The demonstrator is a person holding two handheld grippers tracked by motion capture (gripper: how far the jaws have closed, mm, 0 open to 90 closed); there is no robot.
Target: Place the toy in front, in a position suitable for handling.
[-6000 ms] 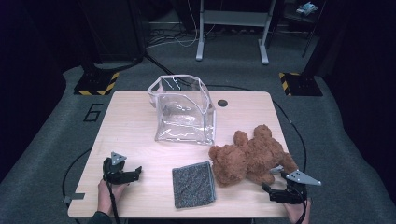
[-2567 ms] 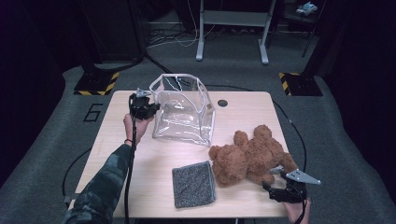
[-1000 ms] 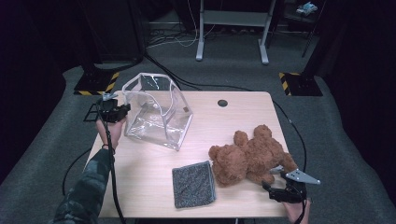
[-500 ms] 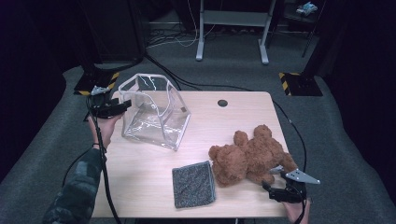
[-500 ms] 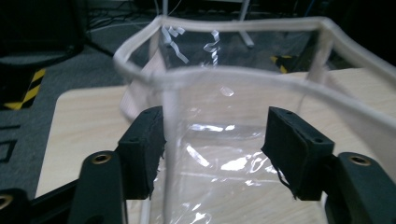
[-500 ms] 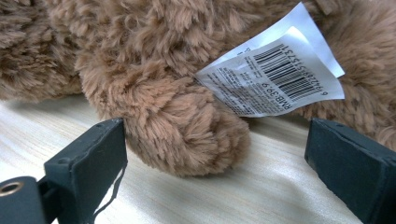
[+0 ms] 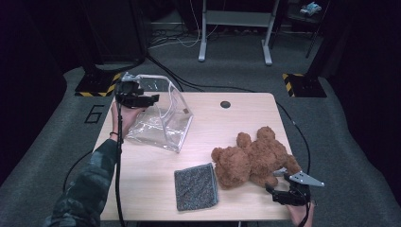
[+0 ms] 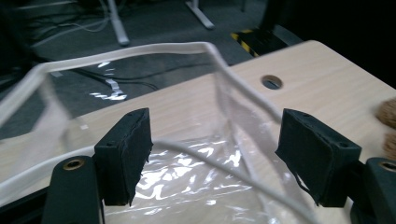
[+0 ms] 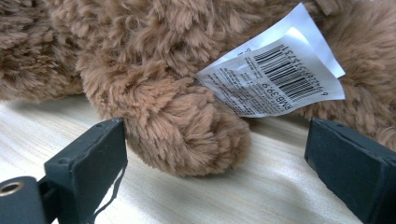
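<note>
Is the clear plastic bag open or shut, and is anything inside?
Open and empty: the clear plastic bag has its white rim spread wide, only bare film inside.

Clear plastic bag, boxy, white-trimmed rim, mouth open and facing up-left, sits tilted at the table's far left corner; soft walls crinkle and glint. In the left gripper view its white rim arcs wide open, one rim strand running low between the jaws. Brown plush teddy bear lies sprawled near the front right edge, white barcode tag by one stubby paw.
</note>
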